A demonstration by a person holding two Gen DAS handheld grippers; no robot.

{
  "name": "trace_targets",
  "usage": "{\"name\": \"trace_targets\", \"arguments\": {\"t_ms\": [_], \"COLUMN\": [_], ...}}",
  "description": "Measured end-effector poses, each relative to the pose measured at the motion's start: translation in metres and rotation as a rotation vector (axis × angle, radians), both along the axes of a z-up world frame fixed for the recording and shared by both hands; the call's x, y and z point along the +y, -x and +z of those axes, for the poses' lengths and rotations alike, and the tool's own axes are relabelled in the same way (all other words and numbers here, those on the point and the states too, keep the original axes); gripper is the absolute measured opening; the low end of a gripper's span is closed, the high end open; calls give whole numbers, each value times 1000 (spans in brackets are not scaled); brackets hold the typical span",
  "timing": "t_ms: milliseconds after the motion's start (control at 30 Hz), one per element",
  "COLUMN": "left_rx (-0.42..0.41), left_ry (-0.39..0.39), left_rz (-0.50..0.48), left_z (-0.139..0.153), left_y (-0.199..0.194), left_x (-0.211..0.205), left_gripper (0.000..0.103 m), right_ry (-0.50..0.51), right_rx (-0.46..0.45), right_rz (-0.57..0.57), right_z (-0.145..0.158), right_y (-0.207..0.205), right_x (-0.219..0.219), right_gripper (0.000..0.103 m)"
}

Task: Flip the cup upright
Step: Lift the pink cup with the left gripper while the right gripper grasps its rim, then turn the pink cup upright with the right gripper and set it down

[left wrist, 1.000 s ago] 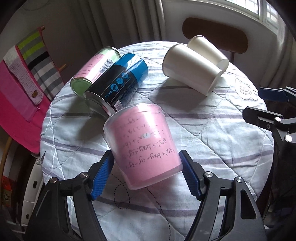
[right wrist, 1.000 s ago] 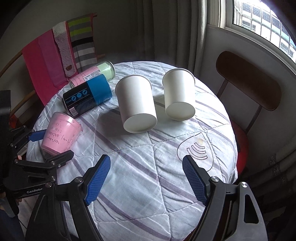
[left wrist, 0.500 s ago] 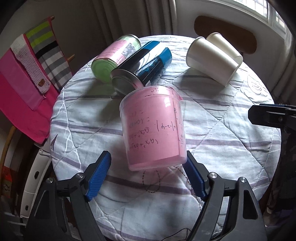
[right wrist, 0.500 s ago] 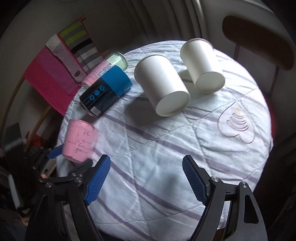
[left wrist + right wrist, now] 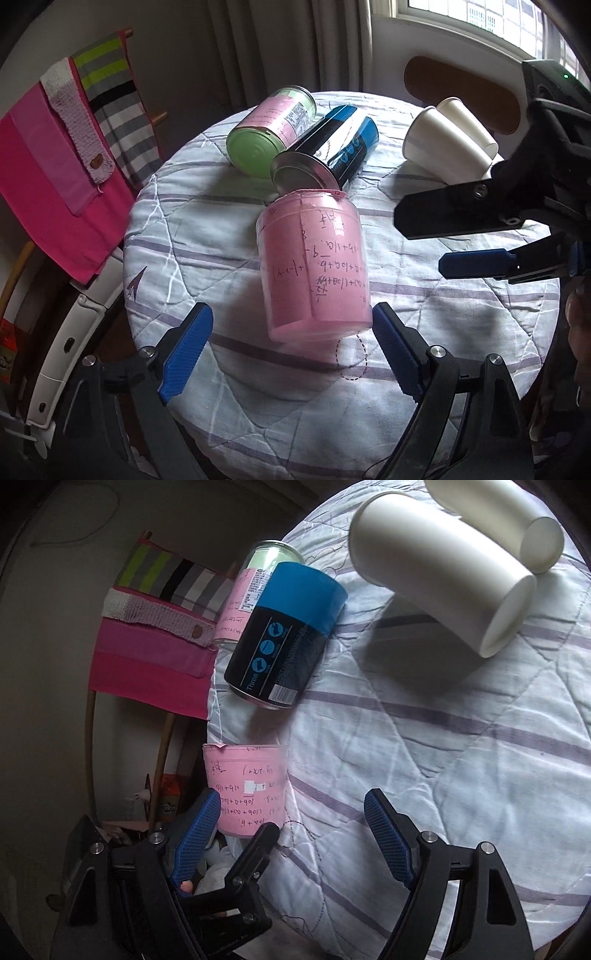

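A round desk (image 5: pixel 236 402) wears a pale quilted cover with purple stripes. Behind it grey curtains (image 5: pixel 280 48) hang beside a bright window (image 5: pixel 480 18), and daylight falls across the cover. A chair (image 5: pixel 461 92) with a brown wooden back stands at the far side. To the left, pink and striped cloths (image 5: pixel 55 177) hang over a wooden rack against a plain wall (image 5: pixel 55 609).

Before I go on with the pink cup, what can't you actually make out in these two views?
- Pink cup: left wrist view shows only its side, so whether the top is open stays unseen; right wrist view, its base sits behind the left gripper.
- Handwriting on it: too small to read.
- Far white paper cup: cut off by the right wrist view's top edge.
- Right gripper: open, touching nothing.
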State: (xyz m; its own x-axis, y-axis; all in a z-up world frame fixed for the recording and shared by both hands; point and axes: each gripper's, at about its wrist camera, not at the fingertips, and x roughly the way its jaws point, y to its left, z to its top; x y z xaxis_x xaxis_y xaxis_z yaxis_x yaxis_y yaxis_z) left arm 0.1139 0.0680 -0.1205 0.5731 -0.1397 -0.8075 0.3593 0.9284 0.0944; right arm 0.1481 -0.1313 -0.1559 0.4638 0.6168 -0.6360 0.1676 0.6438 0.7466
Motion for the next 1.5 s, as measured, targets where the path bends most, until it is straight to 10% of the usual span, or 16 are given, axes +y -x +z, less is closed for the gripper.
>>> {"name": "trace_targets", "arguments": {"t_ms": [700, 1500], "left_rx": [24, 2], "left_ry": [46, 165], "left_rz": [12, 84], "left_z": [-12, 6], "left_y": [-2, 10], "left_x": [32, 13], "left_gripper": [91, 94], "right_ry": [-74, 756], "right_rx": [4, -388], "right_rz": [167, 82], "right_z": [-3, 55], "right_y": [-42, 42], "right_x": [49, 19], "right_gripper": [66, 66]}}
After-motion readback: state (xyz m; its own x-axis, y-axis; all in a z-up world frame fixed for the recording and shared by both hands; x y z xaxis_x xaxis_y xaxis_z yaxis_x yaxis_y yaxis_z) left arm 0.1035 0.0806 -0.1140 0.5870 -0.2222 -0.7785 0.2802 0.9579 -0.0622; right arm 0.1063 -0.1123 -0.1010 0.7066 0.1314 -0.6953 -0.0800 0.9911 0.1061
